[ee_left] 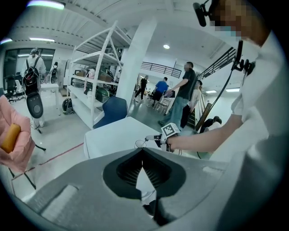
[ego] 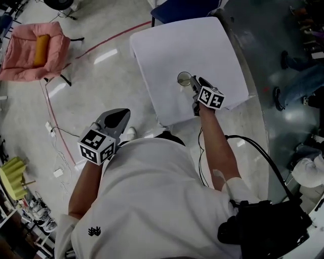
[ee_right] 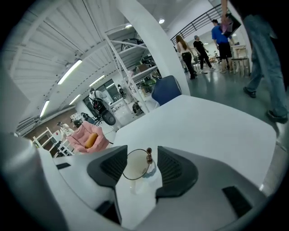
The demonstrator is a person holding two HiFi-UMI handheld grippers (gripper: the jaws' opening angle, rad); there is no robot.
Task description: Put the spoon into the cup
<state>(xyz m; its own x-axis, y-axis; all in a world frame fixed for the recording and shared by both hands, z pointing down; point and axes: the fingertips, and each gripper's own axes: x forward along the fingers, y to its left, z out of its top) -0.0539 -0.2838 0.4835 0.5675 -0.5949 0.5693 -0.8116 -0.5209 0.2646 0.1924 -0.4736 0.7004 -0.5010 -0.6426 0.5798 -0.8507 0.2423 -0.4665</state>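
Note:
A clear glass cup (ee_right: 133, 166) stands on the white table (ee_right: 216, 126). In the right gripper view it lies just beyond my jaws. The spoon (ee_right: 148, 156) stands in it, its brown beaded handle end leaning on the rim. My right gripper (ee_right: 142, 151) is open, its pads either side of the cup and apart from the spoon. In the head view the cup (ego: 184, 78) sits near the table's front, with the right gripper (ego: 194, 82) just behind it. My left gripper (ego: 123, 113) hangs off the table over the floor, shut on nothing (ee_left: 143, 152).
A pink chair (ego: 30, 53) with an orange cushion stands on the floor at far left. A blue chair (ego: 182, 9) sits behind the table. People stand to the right (ego: 304, 76). White shelving (ee_left: 97, 76) rises beyond the table. Cables lie on the floor (ego: 55, 134).

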